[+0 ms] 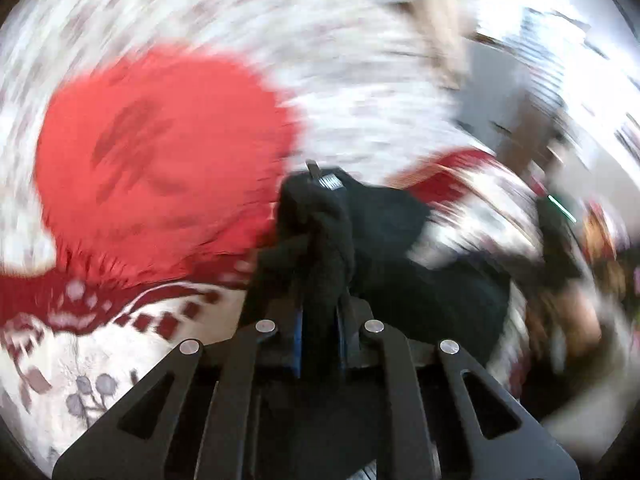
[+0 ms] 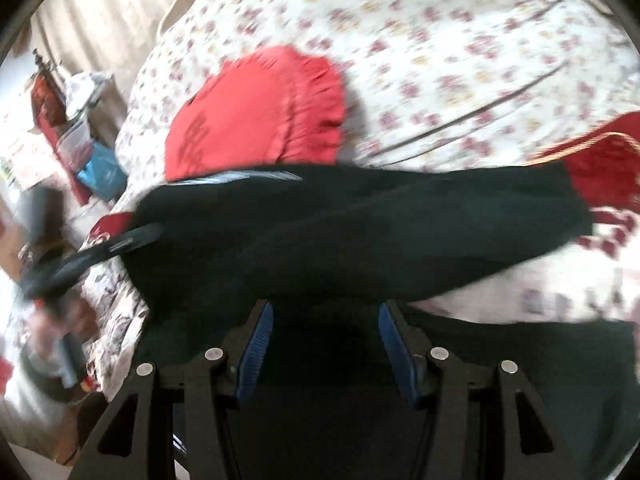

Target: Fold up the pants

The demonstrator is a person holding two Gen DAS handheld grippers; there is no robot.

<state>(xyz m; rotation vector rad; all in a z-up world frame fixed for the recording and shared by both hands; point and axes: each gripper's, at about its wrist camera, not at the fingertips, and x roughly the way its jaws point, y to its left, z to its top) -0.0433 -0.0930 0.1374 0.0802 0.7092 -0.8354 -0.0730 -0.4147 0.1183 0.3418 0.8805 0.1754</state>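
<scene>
The black pants are bunched and lifted in the left wrist view, which is heavily motion-blurred. My left gripper is shut on a fold of the black fabric, which wraps over its fingers. In the right wrist view the pants stretch across the frame above the bed. My right gripper is open, its blue pads apart, with black fabric lying between and under them. The other gripper shows at the left, at the pants' far end.
A floral bedspread covers the bed. A red round cushion lies on it behind the pants; it also shows in the left wrist view. A red patterned blanket lies at the right. Room clutter and a plastic box stand at the left.
</scene>
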